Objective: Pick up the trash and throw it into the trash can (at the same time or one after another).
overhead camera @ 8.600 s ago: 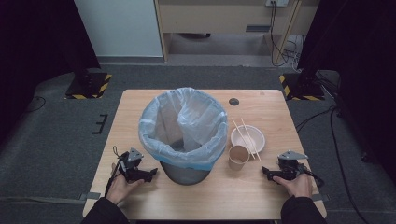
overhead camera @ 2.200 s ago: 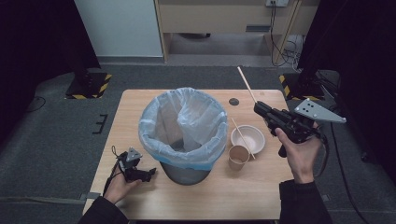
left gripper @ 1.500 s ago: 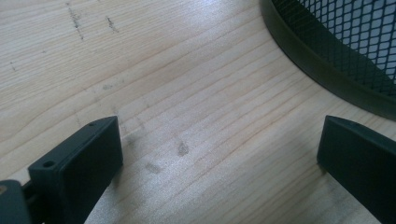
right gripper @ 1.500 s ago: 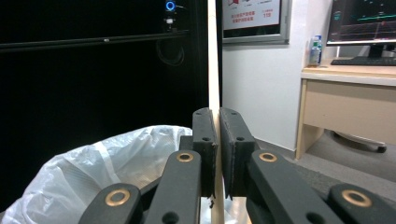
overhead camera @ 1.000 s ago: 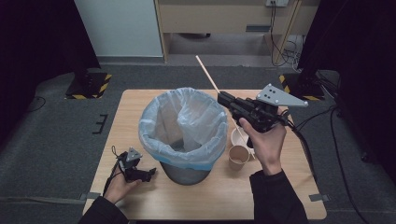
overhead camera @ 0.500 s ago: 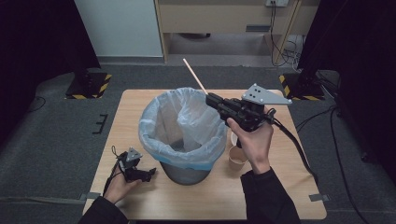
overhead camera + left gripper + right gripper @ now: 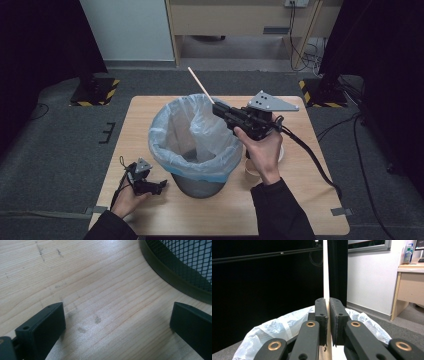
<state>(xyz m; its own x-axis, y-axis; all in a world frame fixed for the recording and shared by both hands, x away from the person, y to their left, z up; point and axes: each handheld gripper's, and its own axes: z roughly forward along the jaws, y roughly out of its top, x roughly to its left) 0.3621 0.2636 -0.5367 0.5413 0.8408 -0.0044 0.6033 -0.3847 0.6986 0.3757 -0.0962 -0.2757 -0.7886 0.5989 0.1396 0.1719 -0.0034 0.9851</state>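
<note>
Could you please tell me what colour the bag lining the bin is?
The bag is a pale, translucent blue; the high view shows it best.

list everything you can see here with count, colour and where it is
table: 1, light wood, centre of the high view
bin: 1, dark mesh, middle of the table
bin liner: 1, pale blue, folded over the bin's rim
chopstick: 1, pale wood, clamped in the right gripper, sticking up over the bin's far rim
paper cup: 1, brown, on the table right of the bin, partly behind the right hand
bowl: 1, white, mostly hidden behind the right hand
left gripper: 1, black, resting on the table left of the bin, jaws apart
right gripper: 1, black, raised over the bin's right rim
</note>
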